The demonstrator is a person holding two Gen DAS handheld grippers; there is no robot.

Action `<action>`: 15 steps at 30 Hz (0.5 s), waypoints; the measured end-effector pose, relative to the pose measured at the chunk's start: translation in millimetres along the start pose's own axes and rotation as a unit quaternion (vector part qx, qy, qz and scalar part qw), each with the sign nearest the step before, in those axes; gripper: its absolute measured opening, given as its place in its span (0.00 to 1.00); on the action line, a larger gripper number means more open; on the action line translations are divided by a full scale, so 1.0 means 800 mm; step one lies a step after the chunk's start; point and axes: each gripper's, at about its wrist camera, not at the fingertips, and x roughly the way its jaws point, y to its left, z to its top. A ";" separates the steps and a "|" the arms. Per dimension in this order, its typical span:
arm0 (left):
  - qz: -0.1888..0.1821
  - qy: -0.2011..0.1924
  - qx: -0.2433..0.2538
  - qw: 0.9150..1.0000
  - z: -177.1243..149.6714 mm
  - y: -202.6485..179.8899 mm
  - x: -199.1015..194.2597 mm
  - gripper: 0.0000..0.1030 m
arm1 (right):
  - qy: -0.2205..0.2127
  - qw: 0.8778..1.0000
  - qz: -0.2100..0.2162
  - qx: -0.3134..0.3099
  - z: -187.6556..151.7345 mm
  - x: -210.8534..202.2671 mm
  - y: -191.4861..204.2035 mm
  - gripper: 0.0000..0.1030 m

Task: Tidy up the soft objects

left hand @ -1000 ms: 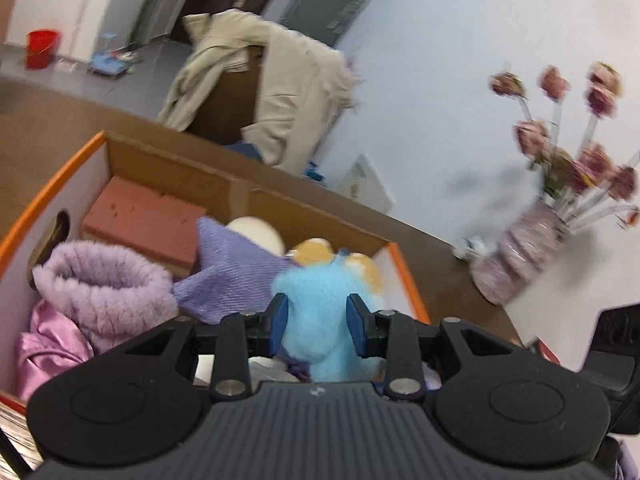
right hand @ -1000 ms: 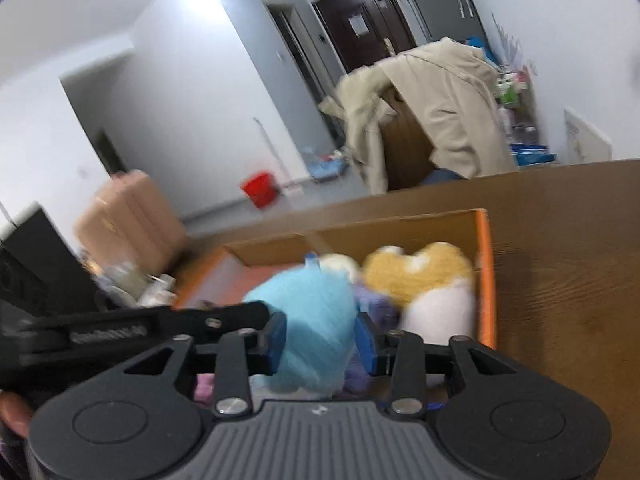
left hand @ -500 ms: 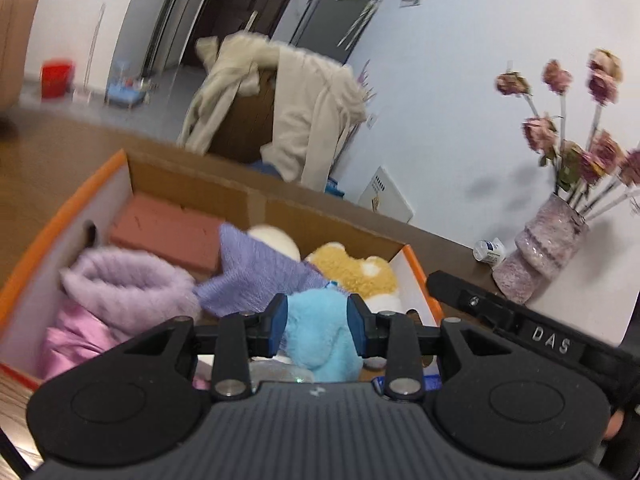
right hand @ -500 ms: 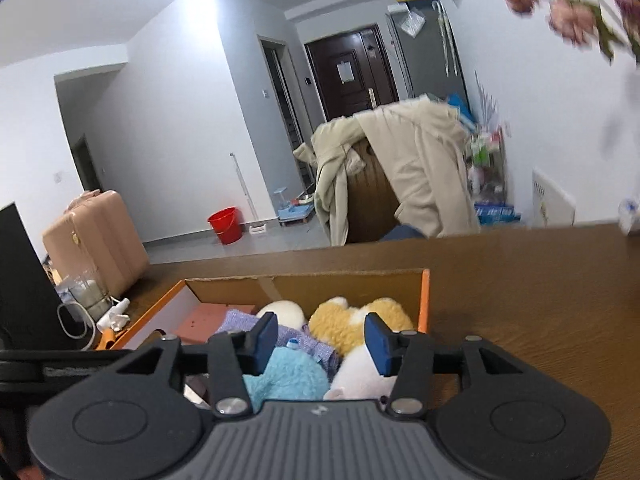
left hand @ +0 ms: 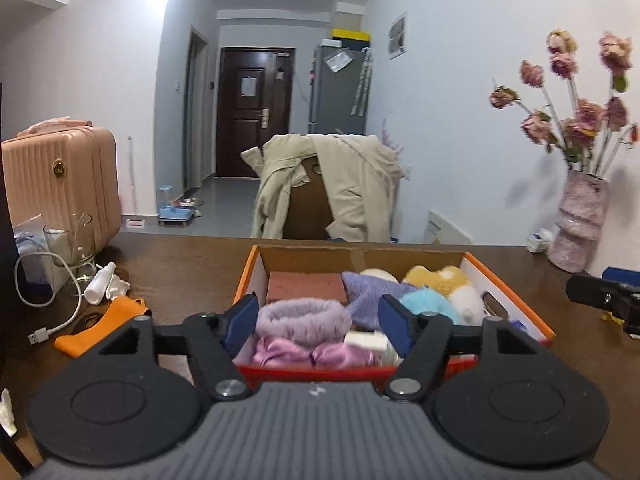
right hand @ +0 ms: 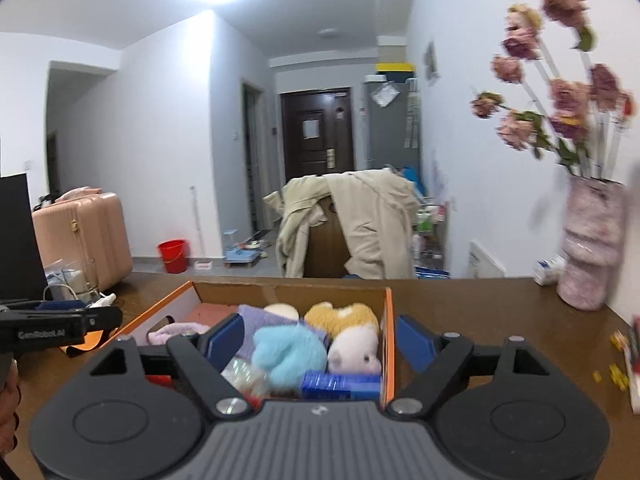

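Dark wooden tabletop carries the orange-rimmed box of soft toys, blue plush near its front, and with my left gripper and right gripper jaws wide and empty, I'd say retreat level.

Premises: a lived-in home. Evidence: a dark front door at the end of a hallway, a grey refrigerator beside it, a beige coat draped over a chair, a pink suitcase, a red bucket, and a vase of dried flowers on the wooden worktop.
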 end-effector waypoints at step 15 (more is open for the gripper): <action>-0.025 -0.004 0.014 1.000 -0.140 0.063 -0.154 0.79 | 0.014 0.998 -0.055 0.025 -0.135 -0.142 0.097 0.80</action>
